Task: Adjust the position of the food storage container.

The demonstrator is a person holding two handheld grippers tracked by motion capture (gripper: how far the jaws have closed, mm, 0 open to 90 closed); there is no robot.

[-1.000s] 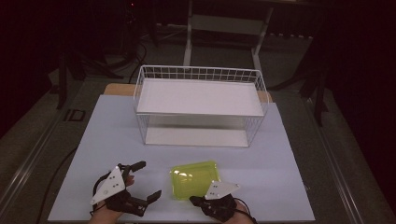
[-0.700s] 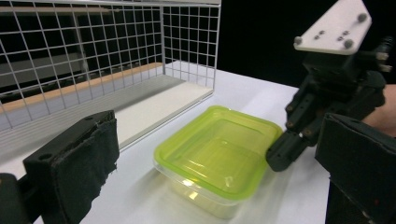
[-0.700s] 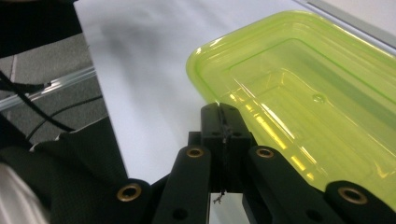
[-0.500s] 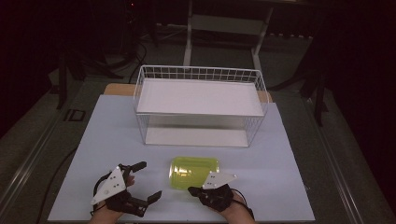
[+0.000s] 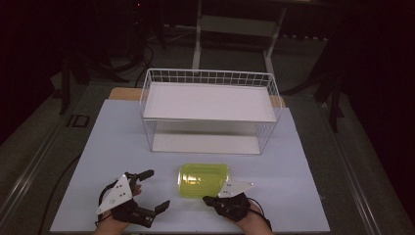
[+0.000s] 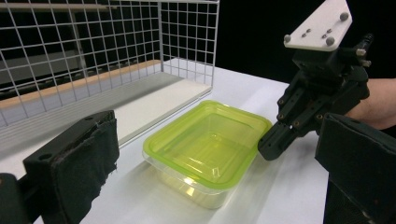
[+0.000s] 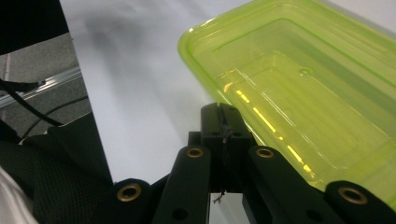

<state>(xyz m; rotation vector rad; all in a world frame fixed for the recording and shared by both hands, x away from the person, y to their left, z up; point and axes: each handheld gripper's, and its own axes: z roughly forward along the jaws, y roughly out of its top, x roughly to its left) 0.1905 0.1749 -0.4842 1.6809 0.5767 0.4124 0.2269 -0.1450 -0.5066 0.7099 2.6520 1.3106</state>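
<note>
A clear box with a yellow-green lid (image 5: 203, 180) lies flat on the white table, just in front of the wire basket. My right gripper (image 5: 209, 199) is at the box's near right corner. Its jaws are shut together with nothing between them, and the tip (image 7: 224, 116) rests against the lid's rim (image 7: 205, 70). The left gripper view shows that same tip (image 6: 272, 145) touching the edge of the box (image 6: 205, 144). My left gripper (image 5: 155, 189) stands open to the left of the box, with its jaws wide apart and a gap between them and the box.
A white wire basket (image 5: 210, 107) with a shelf inside stands across the far half of the white table (image 5: 98, 147). Dark floor and cables surround the table. Bare table surface lies to the left and right of the box.
The box has slid left and a little away from me, with the shut right gripper following at its corner. The left gripper has stayed put and open.
</note>
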